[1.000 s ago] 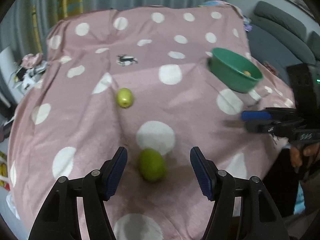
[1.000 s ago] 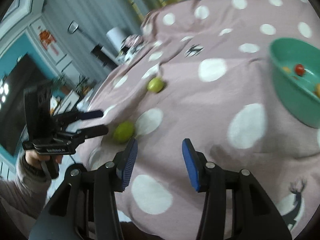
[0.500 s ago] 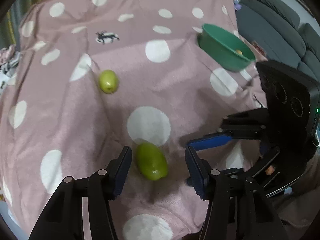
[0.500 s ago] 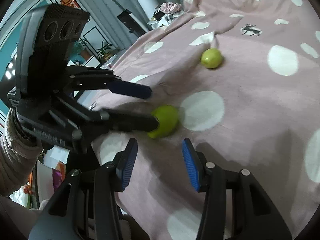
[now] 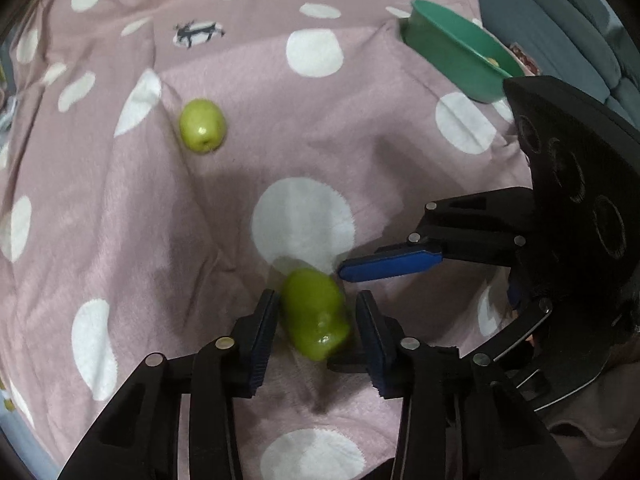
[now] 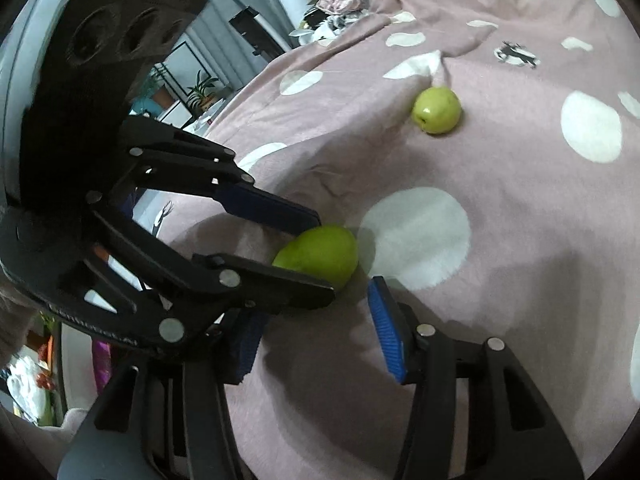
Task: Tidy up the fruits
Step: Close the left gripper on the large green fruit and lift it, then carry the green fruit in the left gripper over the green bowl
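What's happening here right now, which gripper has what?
The left gripper is down over the near green fruit on the spotted cloth. Its jaws have just been closing with the fruit between them; one pad looks to touch it, the other shows a sliver of gap, so it isn't clearly gripped yet. The right gripper is open and empty, right beside it. A second green fruit lies farther off, and the green bowl sits at the far right.
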`<state>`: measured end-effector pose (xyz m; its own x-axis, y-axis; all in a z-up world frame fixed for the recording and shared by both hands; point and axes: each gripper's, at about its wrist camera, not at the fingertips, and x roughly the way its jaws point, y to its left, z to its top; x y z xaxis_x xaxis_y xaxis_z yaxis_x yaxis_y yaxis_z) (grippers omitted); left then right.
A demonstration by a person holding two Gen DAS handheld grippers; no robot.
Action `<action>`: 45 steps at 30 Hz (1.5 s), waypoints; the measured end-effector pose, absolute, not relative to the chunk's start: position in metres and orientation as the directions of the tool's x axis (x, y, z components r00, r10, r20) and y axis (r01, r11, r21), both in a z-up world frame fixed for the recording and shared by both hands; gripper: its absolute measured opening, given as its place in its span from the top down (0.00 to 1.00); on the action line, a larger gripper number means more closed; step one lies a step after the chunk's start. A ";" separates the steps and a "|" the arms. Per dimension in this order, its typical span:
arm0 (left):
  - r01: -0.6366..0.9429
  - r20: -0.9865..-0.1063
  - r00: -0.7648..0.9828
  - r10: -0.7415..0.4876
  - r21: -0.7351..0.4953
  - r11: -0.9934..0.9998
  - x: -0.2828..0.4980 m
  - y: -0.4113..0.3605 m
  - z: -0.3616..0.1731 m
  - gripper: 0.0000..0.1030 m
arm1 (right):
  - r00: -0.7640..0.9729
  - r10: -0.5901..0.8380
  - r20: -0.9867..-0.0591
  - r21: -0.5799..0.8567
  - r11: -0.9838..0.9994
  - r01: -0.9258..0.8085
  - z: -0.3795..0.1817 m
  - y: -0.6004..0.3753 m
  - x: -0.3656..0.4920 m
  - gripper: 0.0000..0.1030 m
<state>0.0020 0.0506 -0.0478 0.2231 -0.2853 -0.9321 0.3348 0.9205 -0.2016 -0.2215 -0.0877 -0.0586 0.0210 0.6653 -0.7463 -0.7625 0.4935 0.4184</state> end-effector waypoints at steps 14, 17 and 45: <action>0.327 -0.888 0.324 -0.327 -0.219 0.919 -0.013 0.042 -0.031 0.64 | 0.118 0.703 -0.701 0.393 0.519 -0.759 -0.044 -0.113 -0.229 0.56; 0.339 -0.872 0.352 -0.340 -0.221 0.915 -0.012 0.033 -0.027 0.64 | 0.157 0.702 -0.695 0.373 0.539 -0.755 -0.038 -0.127 -0.231 0.56; 0.449 -0.833 0.467 -0.296 -0.064 0.891 -0.001 -0.065 0.010 0.64 | 0.413 0.704 -0.578 0.292 0.651 -0.701 -0.010 -0.227 -0.239 0.56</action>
<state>-0.0009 -0.0650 0.0100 0.4669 -0.2957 -0.8334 0.4494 0.8910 -0.0643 -0.2389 -0.2270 -0.0101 0.4125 0.7039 -0.5783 -0.7009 0.6507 0.2921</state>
